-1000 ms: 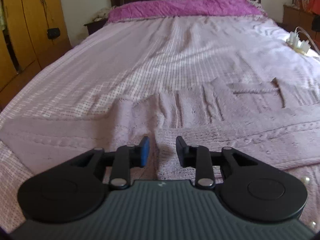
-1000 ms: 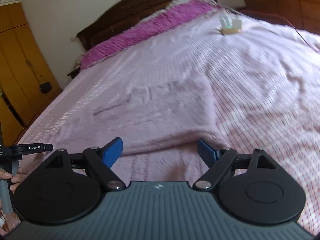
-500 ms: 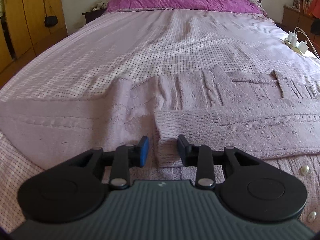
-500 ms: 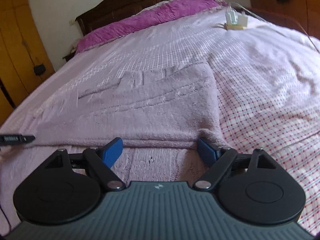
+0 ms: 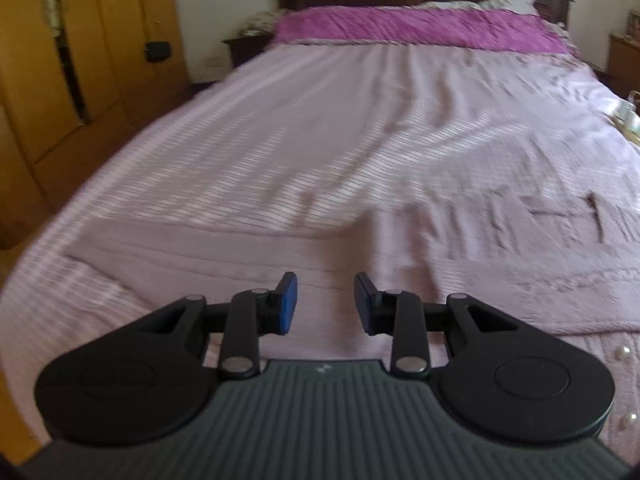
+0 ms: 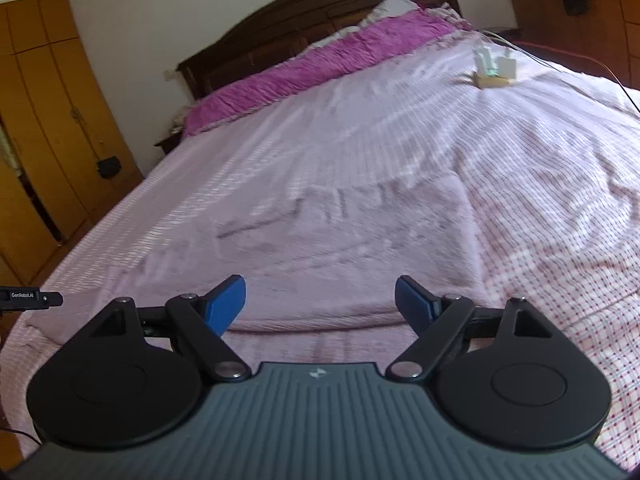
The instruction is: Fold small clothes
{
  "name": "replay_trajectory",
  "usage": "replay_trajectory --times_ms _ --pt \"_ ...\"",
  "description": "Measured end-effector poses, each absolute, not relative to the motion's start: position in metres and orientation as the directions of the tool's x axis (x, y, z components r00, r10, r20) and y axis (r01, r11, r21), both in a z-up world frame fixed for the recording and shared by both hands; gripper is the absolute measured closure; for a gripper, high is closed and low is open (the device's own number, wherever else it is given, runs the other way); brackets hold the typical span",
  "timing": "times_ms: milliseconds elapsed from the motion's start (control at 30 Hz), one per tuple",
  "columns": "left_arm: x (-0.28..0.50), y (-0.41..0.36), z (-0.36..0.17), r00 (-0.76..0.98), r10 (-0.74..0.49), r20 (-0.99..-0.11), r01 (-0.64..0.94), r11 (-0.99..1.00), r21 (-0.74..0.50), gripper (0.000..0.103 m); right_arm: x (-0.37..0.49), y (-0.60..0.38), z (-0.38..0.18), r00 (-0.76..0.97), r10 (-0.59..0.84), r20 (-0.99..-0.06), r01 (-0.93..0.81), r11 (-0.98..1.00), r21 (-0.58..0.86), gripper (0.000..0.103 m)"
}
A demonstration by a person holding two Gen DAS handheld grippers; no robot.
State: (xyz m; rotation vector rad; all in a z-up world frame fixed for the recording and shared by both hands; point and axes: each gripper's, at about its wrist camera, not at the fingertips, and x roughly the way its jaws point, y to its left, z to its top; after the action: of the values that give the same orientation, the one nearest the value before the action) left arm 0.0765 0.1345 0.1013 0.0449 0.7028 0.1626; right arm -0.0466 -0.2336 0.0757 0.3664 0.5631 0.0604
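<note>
The mauve knitted cardigan (image 5: 460,280) lay flat along the near edge of the bed (image 5: 360,120), its long axis running across the bed from side to side. 1 sleeve seemed folded across the body, and small pearl buttons (image 5: 622,350) showed on the strip nearest the edge, toward the right.

From the left tool (image 5: 325,304) the garment lay straight ahead and below, stretching away to the right. That tool's pads stood a little apart with only air between them, so it gripped nothing. The picture was blurred, and I could not tell how high it hung above the knit.

The right tool (image 6: 320,300) was spread wide and likewise empty. Ahead of it lay the cardigan's (image 6: 340,248) right end, whose near fold edge ran across the view just beyond the pads. The left tool's tip (image 6: 32,299) showed at the far left of this view, over the other end of the garment.

So each tool faced 1 end, neither clearly nearer. My judgement was that the next fold would be taken along the long axis, each tool pinching its own end.

A charger block (image 6: 494,70) sat near the bed's right edge, well clear of the work, and a magenta cover (image 5: 420,28) lay across the head.
</note>
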Motion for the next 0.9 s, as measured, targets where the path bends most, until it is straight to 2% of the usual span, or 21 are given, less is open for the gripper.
replay_trajectory --times_ms 267,567,667,900 --pt "0.060 0.201 0.116 0.718 0.229 -0.657 -0.227 0.970 0.091 0.069 -0.055 -0.198 0.093 0.841 0.204 -0.501 -0.015 0.934 0.356 0.016" --pt "0.079 0.274 0.096 0.660 0.291 -0.692 -0.283 0.950 0.130 0.070 -0.057 -0.173 0.076 0.819 0.157 -0.552 0.034 0.947 0.319 0.016" --pt "0.085 0.291 0.085 0.665 0.267 -0.698 -0.301 0.950 0.077 0.070 -0.057 -0.171 0.068 0.813 0.134 -0.567 0.062 0.948 0.313 0.016" --pt "0.094 0.316 0.051 0.671 0.195 -0.715 -0.412 0.900 -0.141 0.070 -0.059 -0.170 0.060 0.803 0.093 -0.589 0.099 0.953 0.286 0.016"
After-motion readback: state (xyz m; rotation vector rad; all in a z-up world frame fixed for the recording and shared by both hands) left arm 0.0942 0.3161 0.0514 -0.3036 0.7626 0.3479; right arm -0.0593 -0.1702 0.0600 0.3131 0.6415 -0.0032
